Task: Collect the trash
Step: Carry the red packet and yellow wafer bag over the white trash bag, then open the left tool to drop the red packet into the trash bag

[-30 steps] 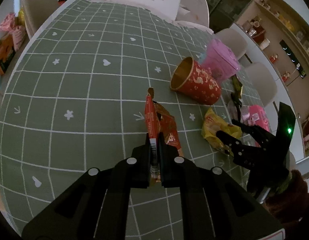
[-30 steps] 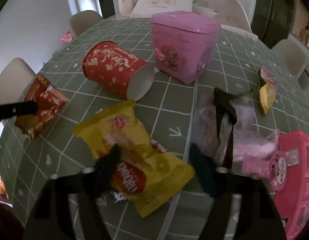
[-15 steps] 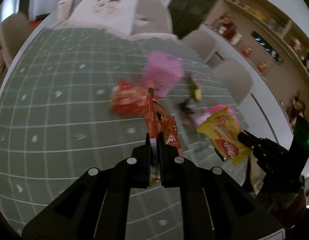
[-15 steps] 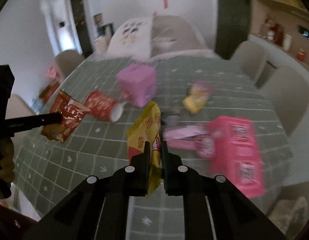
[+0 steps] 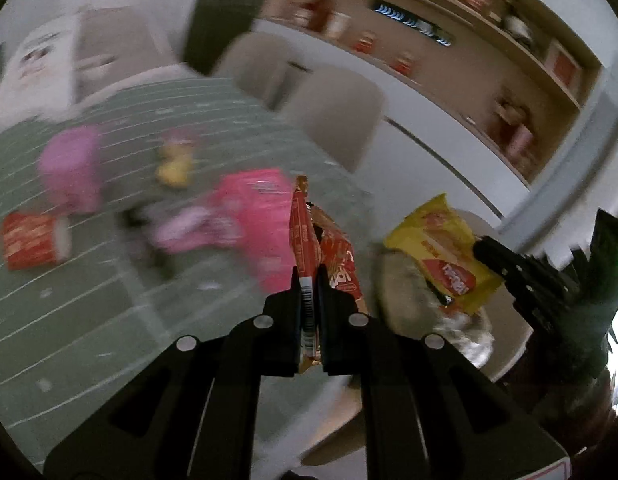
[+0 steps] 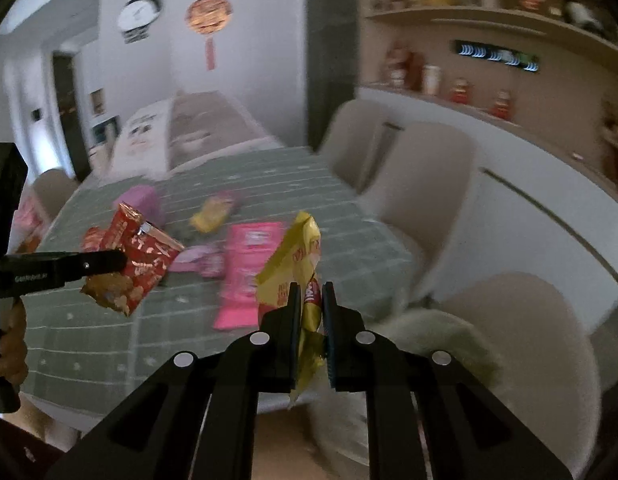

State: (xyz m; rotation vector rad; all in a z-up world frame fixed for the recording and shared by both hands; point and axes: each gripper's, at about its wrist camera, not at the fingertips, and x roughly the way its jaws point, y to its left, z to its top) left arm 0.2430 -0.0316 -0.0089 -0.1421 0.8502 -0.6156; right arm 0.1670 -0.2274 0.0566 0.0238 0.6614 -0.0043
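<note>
Now your left gripper [image 5: 309, 280] fingers clench the red wrapper [image 5: 305, 232]; your right gripper [image 6: 309, 300] fingers clench the yellow wrapper [image 6: 297, 256] above the desk [image 6: 109, 320].

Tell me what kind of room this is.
Most likely a home dining room: a round table under a green grid cloth, beige upholstered chairs around it, and wall shelves of jars and figurines over a white sideboard.

In the right wrist view, a flat box [image 6: 249, 264] lies on the table [image 6: 109, 340], with a small packet [image 6: 213, 214] behind it and a tipped cup [image 6: 92, 238] to its left. Chairs [image 6: 421, 184] stand along the table's right side; shelves [image 6: 469, 20] line the wall behind them.
</note>
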